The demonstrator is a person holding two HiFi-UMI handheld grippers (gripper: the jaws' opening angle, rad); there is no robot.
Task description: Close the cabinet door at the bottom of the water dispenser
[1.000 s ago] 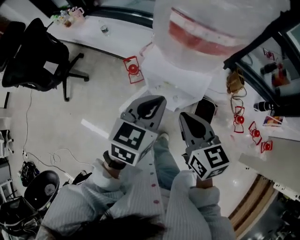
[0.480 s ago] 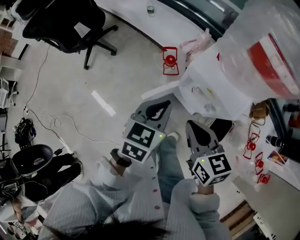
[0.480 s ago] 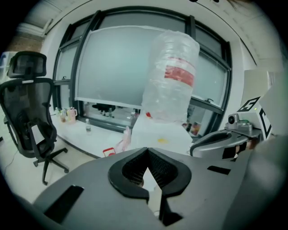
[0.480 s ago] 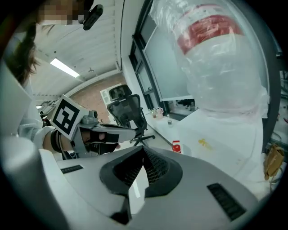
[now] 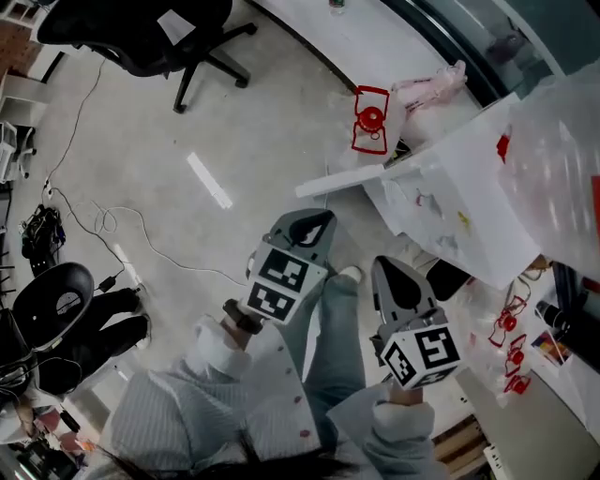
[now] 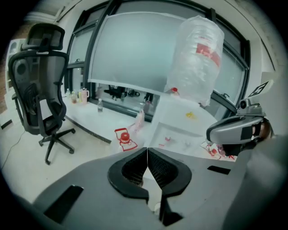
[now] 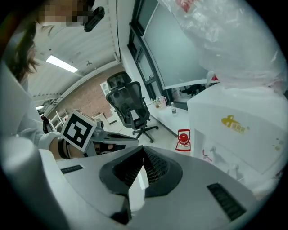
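The white water dispenser (image 5: pixel 450 211) stands at the upper right of the head view, with a plastic-wrapped bottle (image 5: pixel 562 159) on top. A white panel (image 5: pixel 339 181), seemingly its low cabinet door, juts out to the left of its base. My left gripper (image 5: pixel 317 217) is shut and empty, just below that panel's free end. Beside the dispenser's near corner, my right gripper (image 5: pixel 394 267) is also shut and holds nothing. Ahead of the left gripper's (image 6: pixel 147 150) closed jaws I see the dispenser (image 6: pixel 189 121) and bottle (image 6: pixel 198 54). The right gripper (image 7: pixel 143 150) has the dispenser's side (image 7: pixel 243 121) to its right.
A black office chair (image 5: pixel 141 28) stands at the upper left. Cables (image 5: pixel 112 234) and a white strip (image 5: pixel 208 180) lie on the floor, near a black stool (image 5: pixel 56 305). Red wire holders sit behind the door (image 5: pixel 371 119) and right of the dispenser (image 5: pixel 511 333). The person's leg and shoe (image 5: pixel 349 274) are between the grippers.
Both grippers have dropped lower and come nearer the dispenser's base. In the head view the dispenser has slid from top centre to the upper right. Both pairs of jaws stayed shut.
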